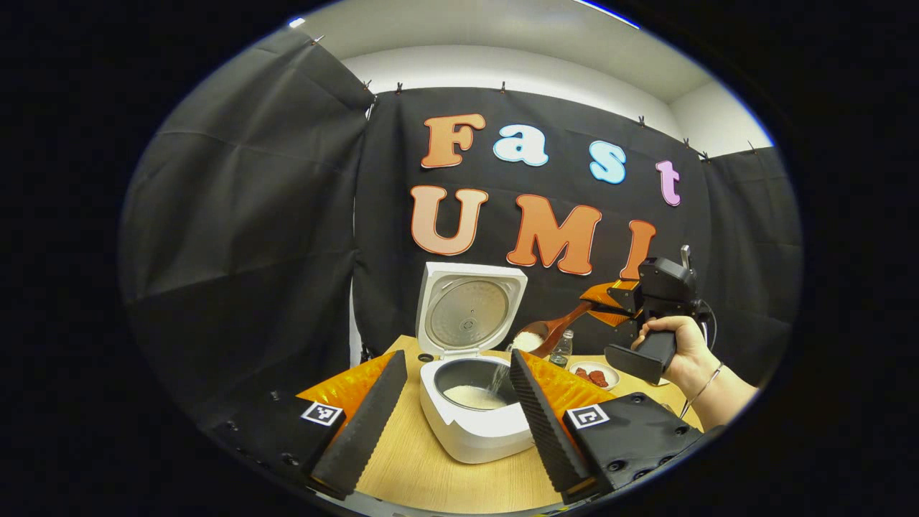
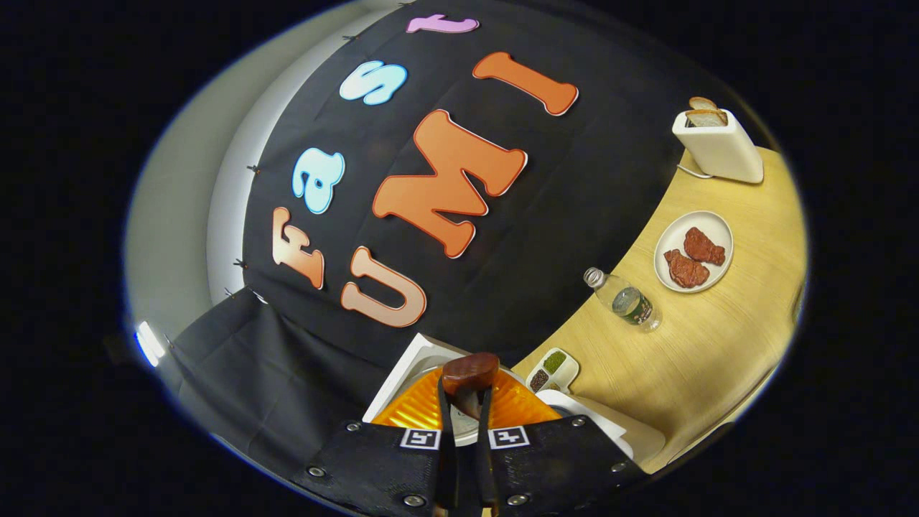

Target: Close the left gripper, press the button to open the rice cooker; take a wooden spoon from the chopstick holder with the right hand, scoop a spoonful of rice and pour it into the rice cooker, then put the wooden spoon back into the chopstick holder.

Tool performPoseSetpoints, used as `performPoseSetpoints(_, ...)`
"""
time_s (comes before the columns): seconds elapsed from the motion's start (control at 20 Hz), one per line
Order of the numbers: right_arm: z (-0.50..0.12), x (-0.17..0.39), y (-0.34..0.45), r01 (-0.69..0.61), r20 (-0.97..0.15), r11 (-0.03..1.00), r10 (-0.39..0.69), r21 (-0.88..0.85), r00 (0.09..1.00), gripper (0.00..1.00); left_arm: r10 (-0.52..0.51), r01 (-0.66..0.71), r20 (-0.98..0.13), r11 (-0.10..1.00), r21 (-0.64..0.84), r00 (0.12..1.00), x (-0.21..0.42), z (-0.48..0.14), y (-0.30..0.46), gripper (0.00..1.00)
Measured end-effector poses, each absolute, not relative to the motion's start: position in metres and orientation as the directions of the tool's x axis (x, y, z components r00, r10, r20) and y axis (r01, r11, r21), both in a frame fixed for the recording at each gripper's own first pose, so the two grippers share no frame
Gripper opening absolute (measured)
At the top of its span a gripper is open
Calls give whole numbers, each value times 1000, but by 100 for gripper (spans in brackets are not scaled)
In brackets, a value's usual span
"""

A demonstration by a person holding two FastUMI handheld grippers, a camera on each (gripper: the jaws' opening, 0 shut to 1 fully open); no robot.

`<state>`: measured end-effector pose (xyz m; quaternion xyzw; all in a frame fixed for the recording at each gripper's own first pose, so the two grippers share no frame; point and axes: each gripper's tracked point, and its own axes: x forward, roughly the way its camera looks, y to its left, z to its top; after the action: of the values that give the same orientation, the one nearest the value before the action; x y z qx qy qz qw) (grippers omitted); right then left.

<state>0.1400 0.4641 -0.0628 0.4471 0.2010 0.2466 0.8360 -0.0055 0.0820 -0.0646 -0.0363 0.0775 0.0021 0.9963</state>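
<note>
Above wooden table (image 1: 431,459), right claw (image 2: 465,424) grips wooden spoon (image 1: 549,334); left claw (image 1: 449,416) released.

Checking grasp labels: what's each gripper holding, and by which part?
The right gripper clamps the brown wooden spoon by its handle, bowl tipped over the white rice cooker. The left gripper holds nothing, jaws open.

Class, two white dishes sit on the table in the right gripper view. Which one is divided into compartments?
The small seasoning dish next to the rice cooker: it has separate sections with green and dark contents. The round plate farther off is undivided and carries two reddish meat pieces.
</note>
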Motion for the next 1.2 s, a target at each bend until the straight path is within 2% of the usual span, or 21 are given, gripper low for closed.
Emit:
performPoseSetpoints(1.1, -45, 133, 505, -486, -52, 631, 640, 605, 766, 10, 39, -53, -169, 995, -80, 985, 6, -75, 100, 98)
performPoseSetpoints(1.15, -45, 132, 506, -499, -46, 630, 647, 595, 761, 10, 43, -57, -172, 996, -75, 984, 8, -77, 101, 100)
performPoseSetpoints(1.2, -44, 131, 507, -512, -41, 634, 650, 579, 759, 10, 48, -61, -175, 996, -70, 983, 8, -79, 104, 98)
